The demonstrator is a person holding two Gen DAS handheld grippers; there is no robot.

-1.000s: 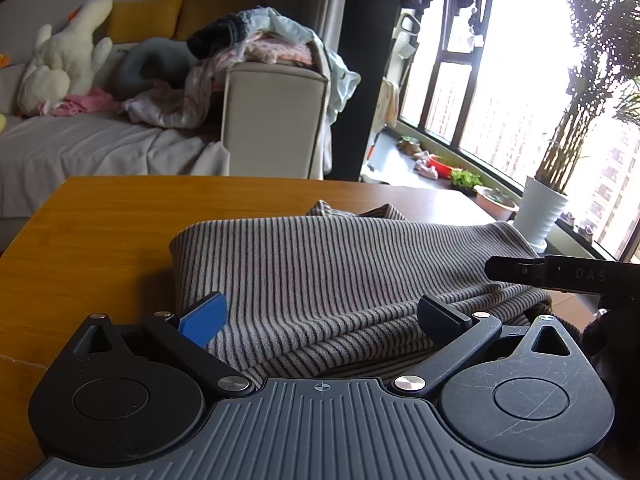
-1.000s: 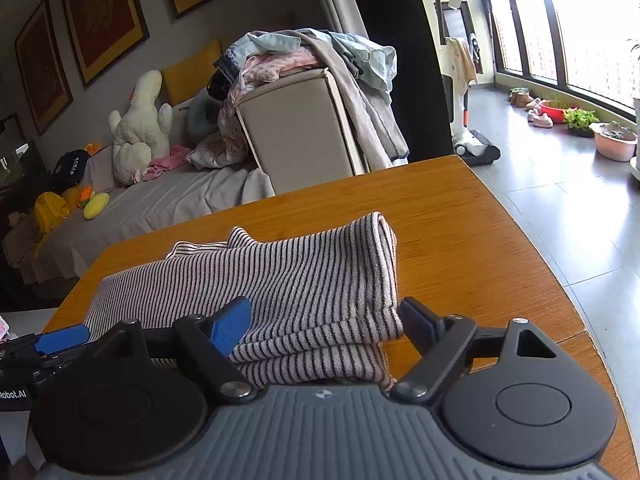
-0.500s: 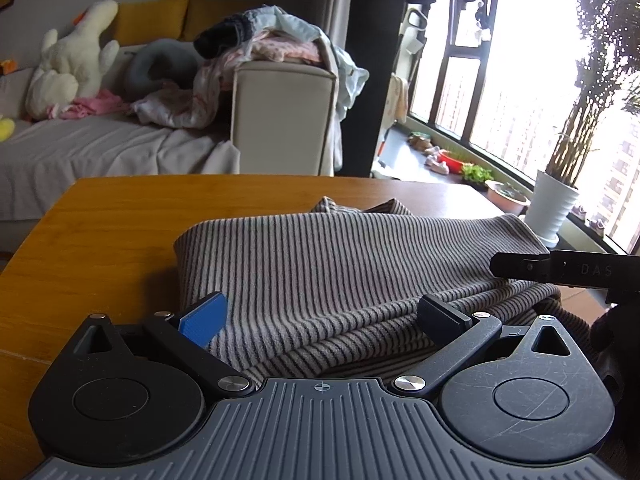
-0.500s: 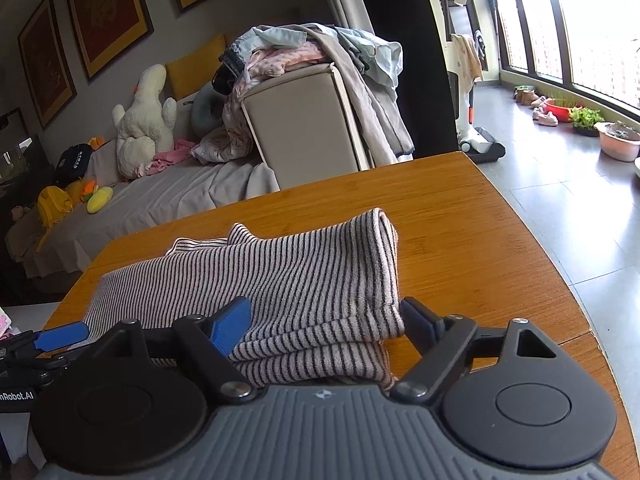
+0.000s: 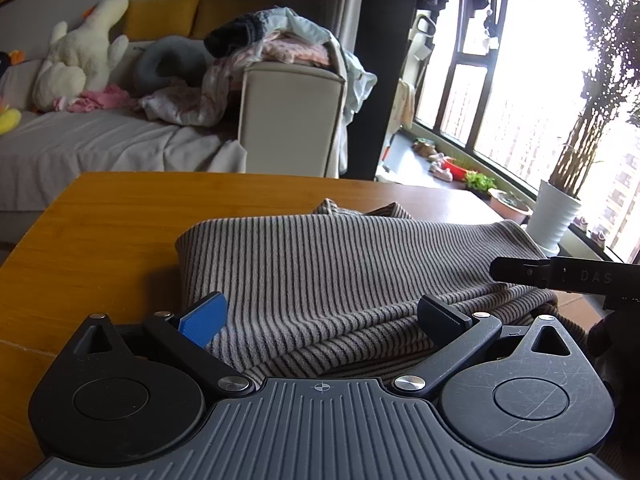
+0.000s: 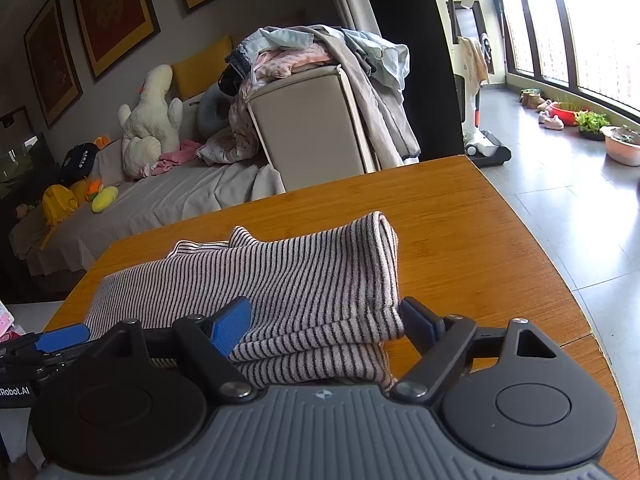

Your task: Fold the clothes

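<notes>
Striped garment (image 6: 312, 280) near table (image 6: 460, 220) right edge; bare wood beyond.

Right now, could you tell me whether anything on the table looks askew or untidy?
Yes. The striped garment on the wooden table is folded unevenly: a loose corner pokes out at its far edge, and the layers near the right tool do not line up.

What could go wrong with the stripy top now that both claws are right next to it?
The stripy top lies folded in layers on the table. Both the left gripper and the right gripper stand open with its near edge between their fingers. If they close, they might pinch only the top layer, and the fold could come undone when lifted. Its right end also sits fairly near the table's edge, so a push could slide it off.
</notes>
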